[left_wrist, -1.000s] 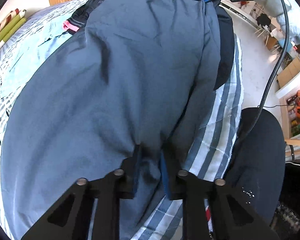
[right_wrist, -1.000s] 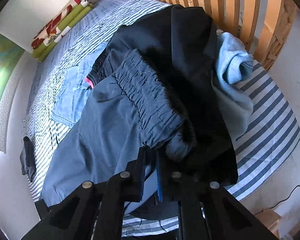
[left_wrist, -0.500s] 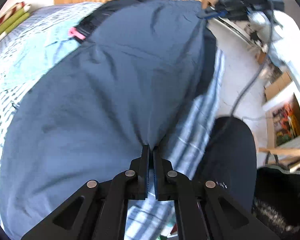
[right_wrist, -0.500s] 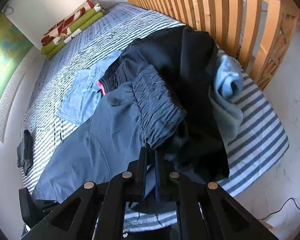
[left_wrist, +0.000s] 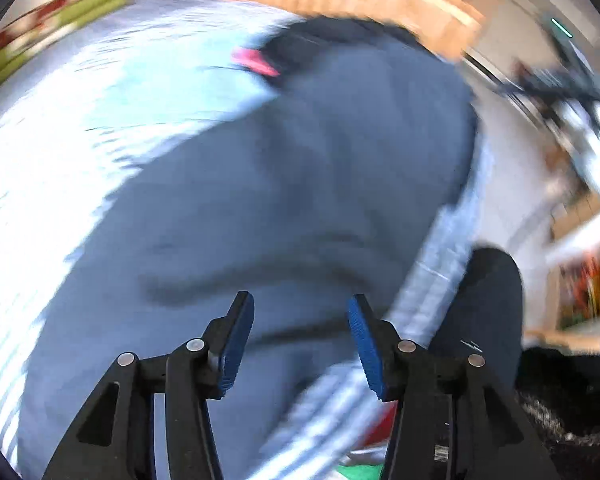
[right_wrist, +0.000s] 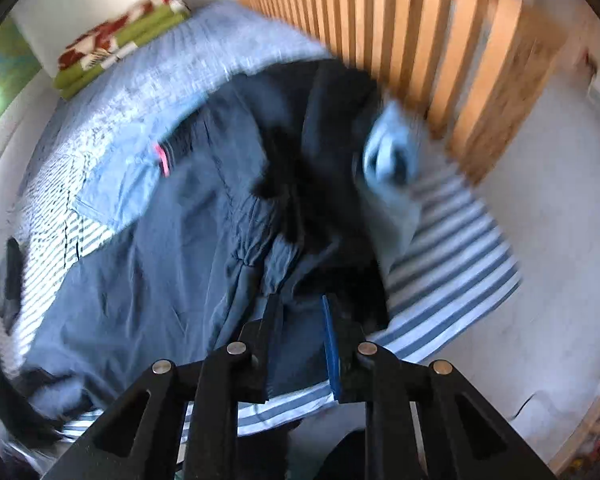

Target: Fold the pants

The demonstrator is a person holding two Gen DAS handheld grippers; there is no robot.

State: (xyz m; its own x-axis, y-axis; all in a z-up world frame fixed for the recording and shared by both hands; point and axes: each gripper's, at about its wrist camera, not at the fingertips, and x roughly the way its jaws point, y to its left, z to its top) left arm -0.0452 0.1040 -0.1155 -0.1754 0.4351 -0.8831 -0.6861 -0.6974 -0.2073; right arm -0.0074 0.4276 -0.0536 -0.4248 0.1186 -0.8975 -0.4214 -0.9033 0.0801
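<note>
The blue-grey pants lie spread across the striped bed, blurred by motion. My left gripper hovers above their near edge. Its jaws are opening, and nothing is between its blue pads. In the right wrist view the pants stretch to the left. Their gathered waistband lies slack on the bed, just beyond my right gripper. The right jaws are opening and stand a little apart. The cloth seen through the gap lies below them, and the pads do not press on it.
A dark navy garment and a pale blue one are piled by the wooden slatted headboard. A light denim piece and a folded green-and-red blanket lie farther up the striped sheet. A person's dark leg stands at the bedside.
Both grippers were shut on the pants and have let go. The left jaws have spread wide and the right only slightly. Both have lifted away, and the waistband has dropped onto the bed.
</note>
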